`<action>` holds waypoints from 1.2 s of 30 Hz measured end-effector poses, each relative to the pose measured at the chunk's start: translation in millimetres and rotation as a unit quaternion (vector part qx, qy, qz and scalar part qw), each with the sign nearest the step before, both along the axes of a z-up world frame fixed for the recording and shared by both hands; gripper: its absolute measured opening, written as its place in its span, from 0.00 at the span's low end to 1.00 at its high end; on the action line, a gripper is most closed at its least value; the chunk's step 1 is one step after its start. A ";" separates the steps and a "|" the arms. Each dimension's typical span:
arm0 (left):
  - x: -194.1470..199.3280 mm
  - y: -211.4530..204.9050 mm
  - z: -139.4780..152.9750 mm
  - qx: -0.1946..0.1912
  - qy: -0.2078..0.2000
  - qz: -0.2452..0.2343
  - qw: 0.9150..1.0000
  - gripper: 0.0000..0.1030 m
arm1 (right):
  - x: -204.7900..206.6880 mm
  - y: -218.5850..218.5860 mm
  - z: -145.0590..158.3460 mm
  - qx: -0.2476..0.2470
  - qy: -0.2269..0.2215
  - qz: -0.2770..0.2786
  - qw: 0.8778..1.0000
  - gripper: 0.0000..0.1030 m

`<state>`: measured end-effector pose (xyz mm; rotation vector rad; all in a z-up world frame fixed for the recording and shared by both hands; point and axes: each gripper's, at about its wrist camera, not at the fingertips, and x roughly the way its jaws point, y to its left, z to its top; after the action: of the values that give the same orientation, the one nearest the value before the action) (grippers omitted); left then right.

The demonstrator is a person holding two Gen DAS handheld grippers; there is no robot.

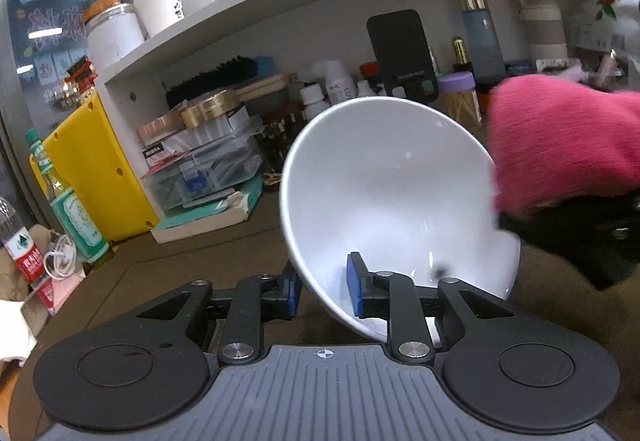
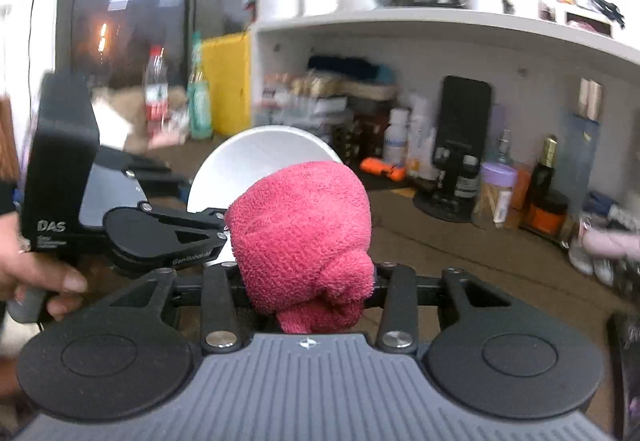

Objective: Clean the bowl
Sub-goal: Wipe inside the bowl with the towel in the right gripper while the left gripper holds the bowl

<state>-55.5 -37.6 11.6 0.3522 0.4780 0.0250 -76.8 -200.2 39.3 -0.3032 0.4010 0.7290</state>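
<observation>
on the left, i see the left gripper [image 1: 326,291] clamped on the near wall of the white bowl [image 1: 396,197]: one blue pad [image 1: 355,289] sits inside the bowl, the other outside, jaws narrow with only the wall between them. the bowl is held off the brown table [image 1: 200,273], tilted, its opening facing right. a small dark speck [image 1: 440,272] shows low inside it.

on the right, the right gripper [image 2: 308,293] is closed on a bunched pink cloth [image 2: 304,237], which fills the gap between the jaws. the cloth sits at the bowl's right rim.

risks, as i judge them: the bowl hangs from a single wall pinch, so a hard wiping push could lever it out of the pads. the cloth is a loose wad and could slip from the jaws. the cluttered shelf [image 1: 280,33] stands just beyond.
</observation>
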 end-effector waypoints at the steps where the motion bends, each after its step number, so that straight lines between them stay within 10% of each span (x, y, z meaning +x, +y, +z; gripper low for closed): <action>1: -0.3 -0.8 -0.3 0.003 -0.001 -0.001 1.000 0.25 | 1.4 8.2 0.5 -0.015 0.007 0.017 1.000 0.41; 7: -0.2 -0.4 -0.9 0.003 0.001 -0.007 1.000 0.27 | 55.9 20.7 6.0 0.020 0.120 0.028 0.992 0.42; 13: 1.8 -2.4 -2.6 0.007 0.008 -0.012 1.000 0.30 | 44.0 32.5 29.9 0.014 0.054 0.048 0.997 0.44; 16: 1.3 -4.7 -3.6 0.016 0.006 -0.012 1.000 0.30 | 60.6 26.8 24.1 0.075 0.141 0.051 0.986 0.45; 19: 1.2 -6.6 -4.3 0.023 0.006 -0.012 1.000 0.30 | 97.0 12.9 -4.8 0.138 0.287 0.017 0.948 0.45; 21: 1.5 -7.0 -4.5 0.025 0.006 -0.013 1.000 0.31 | 102.5 10.7 -8.7 0.150 0.299 0.003 0.942 0.45; 28: 11.5 3.4 -3.9 -0.014 0.033 -0.011 0.999 0.35 | 64.5 7.0 28.4 0.192 0.169 0.083 0.963 0.46; 36: 10.8 2.5 -4.9 -0.013 0.034 -0.006 0.999 0.36 | 55.2 -45.5 15.7 0.089 0.108 -0.024 0.990 0.47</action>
<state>-44.7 -35.2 6.7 0.3312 0.5425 -0.0054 -21.6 -245.6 55.0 -0.0460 0.5425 0.7464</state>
